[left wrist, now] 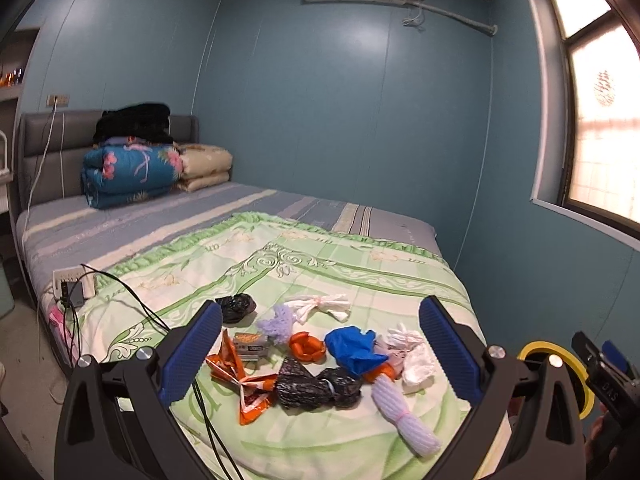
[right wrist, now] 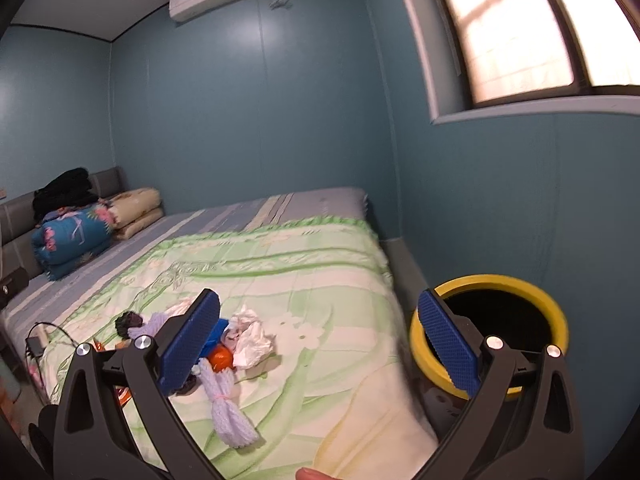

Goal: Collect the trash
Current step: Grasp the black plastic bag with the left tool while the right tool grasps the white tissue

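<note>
A heap of trash lies on the green quilt (left wrist: 320,264): black bags (left wrist: 316,388), an orange wrapper (left wrist: 244,380), a blue bag (left wrist: 354,348), an orange ribbon (left wrist: 306,346), white crumpled plastic (left wrist: 416,354) and a lilac foam net (left wrist: 404,416). My left gripper (left wrist: 320,336) hovers open over this heap, holding nothing. My right gripper (right wrist: 320,334) is open and empty too, above the quilt's right side. To its right stands the yellow-rimmed bin (right wrist: 492,284), beside the bed. The foam net (right wrist: 228,412) and white plastic (right wrist: 252,336) lie left of centre there.
A power strip with black cables (left wrist: 74,284) lies on the bed's left edge. Folded blankets (left wrist: 132,172) are stacked at the headboard. The blue wall and a window (right wrist: 520,28) close in on the right. A fingertip (right wrist: 314,474) shows at the bottom edge.
</note>
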`<state>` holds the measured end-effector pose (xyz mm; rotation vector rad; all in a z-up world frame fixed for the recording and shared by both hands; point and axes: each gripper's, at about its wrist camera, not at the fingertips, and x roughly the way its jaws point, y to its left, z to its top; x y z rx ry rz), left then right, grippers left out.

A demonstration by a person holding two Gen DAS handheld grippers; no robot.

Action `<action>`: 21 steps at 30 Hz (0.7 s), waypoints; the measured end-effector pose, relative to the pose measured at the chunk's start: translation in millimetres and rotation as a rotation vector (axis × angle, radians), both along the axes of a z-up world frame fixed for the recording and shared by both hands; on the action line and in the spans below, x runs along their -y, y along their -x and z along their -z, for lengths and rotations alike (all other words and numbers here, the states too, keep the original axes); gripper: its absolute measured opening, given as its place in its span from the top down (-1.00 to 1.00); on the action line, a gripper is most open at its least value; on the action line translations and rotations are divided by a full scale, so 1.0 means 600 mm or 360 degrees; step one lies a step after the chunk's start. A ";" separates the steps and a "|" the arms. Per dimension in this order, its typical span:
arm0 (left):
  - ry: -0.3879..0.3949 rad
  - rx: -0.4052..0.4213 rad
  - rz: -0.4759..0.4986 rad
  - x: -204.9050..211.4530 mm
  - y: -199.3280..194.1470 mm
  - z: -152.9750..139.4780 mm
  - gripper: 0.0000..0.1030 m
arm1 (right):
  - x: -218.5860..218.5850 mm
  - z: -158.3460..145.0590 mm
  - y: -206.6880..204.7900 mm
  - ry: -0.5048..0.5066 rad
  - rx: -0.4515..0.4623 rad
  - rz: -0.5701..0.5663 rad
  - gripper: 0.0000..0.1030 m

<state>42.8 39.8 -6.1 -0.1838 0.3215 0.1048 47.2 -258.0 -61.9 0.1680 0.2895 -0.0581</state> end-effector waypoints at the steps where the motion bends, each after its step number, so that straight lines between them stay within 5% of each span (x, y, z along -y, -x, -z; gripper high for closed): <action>1: 0.0017 -0.0013 -0.0007 -0.012 -0.009 0.001 -0.85 | 0.000 0.003 -0.010 -0.0003 -0.0011 -0.0030 -0.84; 12: 0.0065 -0.0287 0.0024 -0.133 -0.136 0.082 -0.85 | -0.037 0.066 -0.147 0.0212 -0.0199 -0.0378 -0.84; 21: 0.0047 -0.0565 0.0083 -0.204 -0.243 0.174 -0.85 | -0.070 0.133 -0.253 0.0070 -0.0516 -0.0646 -0.84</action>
